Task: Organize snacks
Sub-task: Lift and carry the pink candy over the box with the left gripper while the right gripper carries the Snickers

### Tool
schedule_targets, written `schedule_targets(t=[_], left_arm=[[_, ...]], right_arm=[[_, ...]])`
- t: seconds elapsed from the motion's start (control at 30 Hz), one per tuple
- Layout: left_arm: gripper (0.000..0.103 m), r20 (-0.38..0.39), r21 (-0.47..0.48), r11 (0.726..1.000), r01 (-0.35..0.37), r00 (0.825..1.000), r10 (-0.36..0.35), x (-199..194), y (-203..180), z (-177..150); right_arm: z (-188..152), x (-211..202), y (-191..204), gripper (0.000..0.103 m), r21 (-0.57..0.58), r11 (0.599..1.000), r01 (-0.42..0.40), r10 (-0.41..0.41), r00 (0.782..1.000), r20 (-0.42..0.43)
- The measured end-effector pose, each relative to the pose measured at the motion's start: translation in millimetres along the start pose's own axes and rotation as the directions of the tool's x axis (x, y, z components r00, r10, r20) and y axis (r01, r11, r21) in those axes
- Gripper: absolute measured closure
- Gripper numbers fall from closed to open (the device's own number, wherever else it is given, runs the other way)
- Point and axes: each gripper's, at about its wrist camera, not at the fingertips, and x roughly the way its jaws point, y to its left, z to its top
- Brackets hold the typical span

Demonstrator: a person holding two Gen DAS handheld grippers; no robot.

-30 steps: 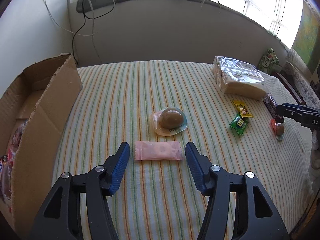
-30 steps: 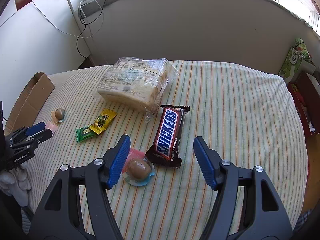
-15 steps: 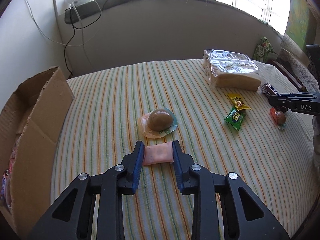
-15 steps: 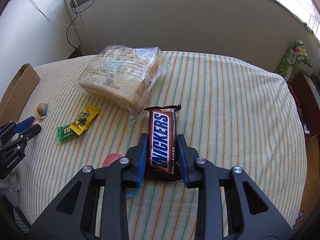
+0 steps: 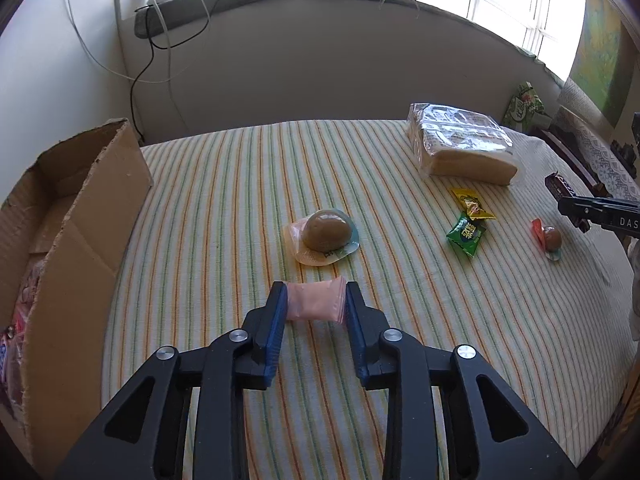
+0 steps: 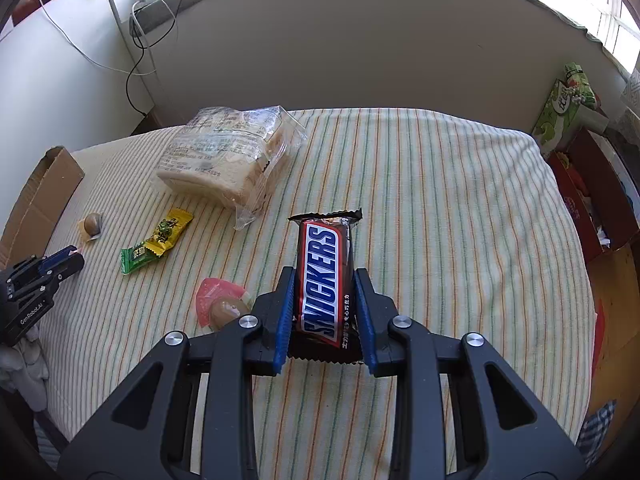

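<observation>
My left gripper (image 5: 316, 300) is shut on a pink wrapped candy (image 5: 316, 306), held just above the striped tablecloth (image 5: 224, 208). A brown egg snack in a round pack (image 5: 326, 236) lies just beyond it. My right gripper (image 6: 325, 304) is shut on a Snickers bar (image 6: 325, 276), lifted off the cloth. A second egg snack with a red tab (image 6: 220, 306) lies left of the right gripper. A cardboard box (image 5: 60, 248) stands open at the left with snacks inside.
A bagged bread loaf (image 5: 460, 148) lies at the back right. A yellow packet (image 5: 472, 204) and a green packet (image 5: 466, 236) lie between the grippers. Green and red boxes (image 6: 576, 136) stand off the table's right edge. A wall with cables is behind.
Both grippers went from open to shut: the left closed on the pink candy, the right on the Snickers bar. Both snacks now sit slightly raised.
</observation>
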Motion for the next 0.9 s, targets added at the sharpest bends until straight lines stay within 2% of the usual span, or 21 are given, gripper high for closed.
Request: schedule_targets(t=[0.07,0.17,0.27,0.33,0.4,0.47,0.63,0.67,0.7,0.9], left_arm=[[0.041,-0.016,0.007,1.000,-0.010,1.000,0.010,-1.5,0.2,-1.0],[0.041,-0.031,0.027,0.999,-0.036,0.999,0.037,0.1,5.9,-1.1],[0.036,-0.048,0.000,1.000,-0.016,0.999,0.016,6.3,17.2,5.4],[0.044,-0.037,0.043,0.999,-0.018,0.999,0.019,6.0,9.8,3.6],[0.066,-0.012,0.091,0.996,-0.012,1.000,0.013,2.5,-0.8,-1.3],[0.068,-0.003,0.123,0.992,-0.030,1.000,0.031,1.6,-7.5,-3.3],[0.071,-0.011,0.080,0.997,-0.002,1.000,0.003,1.7,-1.6,-1.3],[0.081,-0.010,0.080,0.997,-0.001,1.000,0.002,0.3,-2.5,-1.8],[0.084,-0.007,0.075,0.997,0.008,1.000,-0.007,-2.1,-3.4,-2.1],[0.088,0.012,0.067,0.998,0.014,1.000,-0.015,-6.8,-6.5,-3.8]], right_arm=[[0.4,-3.7,5.5,0.074,-0.004,1.000,-0.001,0.001,1.000,0.007],[0.8,-9.4,4.9,0.074,-0.003,1.000,-0.010,0.010,1.000,0.018],[-1.4,-12.6,3.7,0.074,-0.002,1.000,-0.012,0.012,1.000,0.027],[-1.7,-11.4,2.0,0.074,0.001,1.000,-0.016,0.016,1.000,0.025],[-3.4,-10.7,0.9,0.074,0.002,1.000,-0.015,0.015,1.000,0.025],[-4.3,-8.6,0.2,0.074,0.006,1.000,-0.018,0.018,1.000,0.020],[-6.3,-6.2,0.8,0.074,0.010,1.000,-0.022,0.022,1.000,0.016],[-6.4,-7.1,0.3,0.074,0.013,1.000,-0.025,0.025,1.000,0.017],[-6.6,-8.5,-0.1,0.074,0.015,0.999,-0.029,0.029,0.999,0.019],[-6.7,-16.5,1.7,0.074,0.001,1.000,-0.025,0.025,0.999,0.031]])
